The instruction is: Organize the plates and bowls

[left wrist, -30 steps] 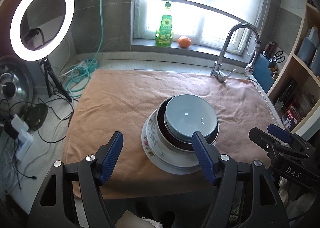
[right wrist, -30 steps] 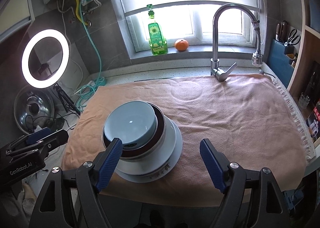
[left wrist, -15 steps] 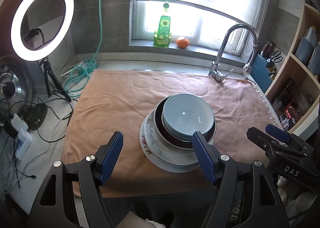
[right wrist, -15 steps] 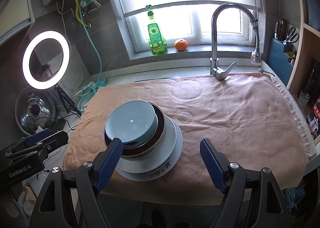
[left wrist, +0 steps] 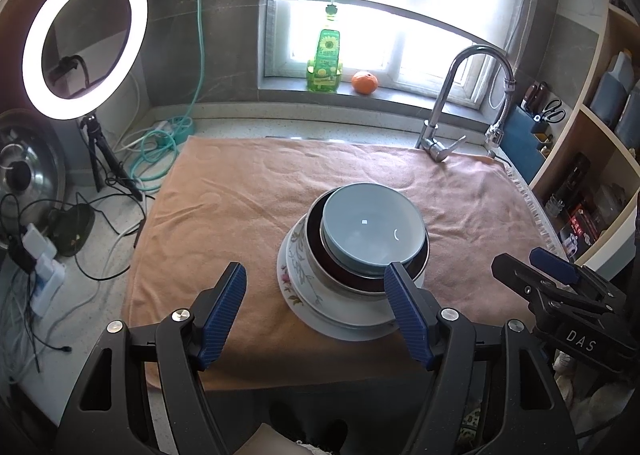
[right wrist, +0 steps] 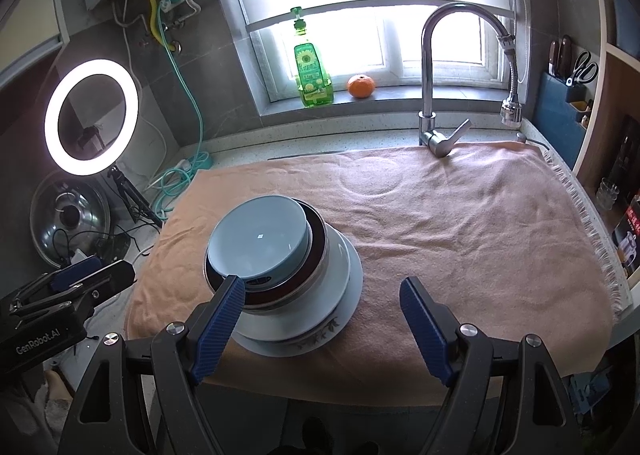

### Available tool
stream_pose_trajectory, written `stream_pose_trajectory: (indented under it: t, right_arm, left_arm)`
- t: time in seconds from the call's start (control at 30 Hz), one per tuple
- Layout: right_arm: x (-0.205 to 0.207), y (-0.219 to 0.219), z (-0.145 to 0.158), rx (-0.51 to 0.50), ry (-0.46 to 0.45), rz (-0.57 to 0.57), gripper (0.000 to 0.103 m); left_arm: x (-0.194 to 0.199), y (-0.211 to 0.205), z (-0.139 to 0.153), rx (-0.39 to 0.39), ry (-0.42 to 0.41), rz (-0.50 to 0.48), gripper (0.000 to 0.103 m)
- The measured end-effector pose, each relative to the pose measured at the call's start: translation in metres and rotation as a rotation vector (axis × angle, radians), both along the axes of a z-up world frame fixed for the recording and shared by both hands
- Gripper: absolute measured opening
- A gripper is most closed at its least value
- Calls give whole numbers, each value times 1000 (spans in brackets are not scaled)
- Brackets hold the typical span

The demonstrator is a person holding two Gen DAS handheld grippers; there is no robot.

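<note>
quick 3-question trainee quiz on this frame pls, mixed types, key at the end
1. True or false: the blue bowl sits at the top of the stack, nested in the dark-rimmed bowl.
2. What lies at the bottom of the stack, on the towel? A) a pot lid B) a floral plate C) a cutting board
3. Fill in: both the left claw and the right claw are ____ and hold nothing.

Key:
1. True
2. B, the floral plate
3. open
</note>
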State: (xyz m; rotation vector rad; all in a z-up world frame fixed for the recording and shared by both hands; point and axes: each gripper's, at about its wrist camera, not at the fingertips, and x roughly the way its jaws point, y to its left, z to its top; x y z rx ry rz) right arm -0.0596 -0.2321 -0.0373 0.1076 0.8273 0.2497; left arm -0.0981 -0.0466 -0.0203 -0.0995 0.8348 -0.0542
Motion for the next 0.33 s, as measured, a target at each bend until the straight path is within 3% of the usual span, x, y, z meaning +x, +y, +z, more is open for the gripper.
stream_pose_trajectory:
  t: [0.33]
  right_arm:
    - [5,-3,-4,4,11,-7,77]
  left_arm:
    - [4,1,-2,5,5,3,71]
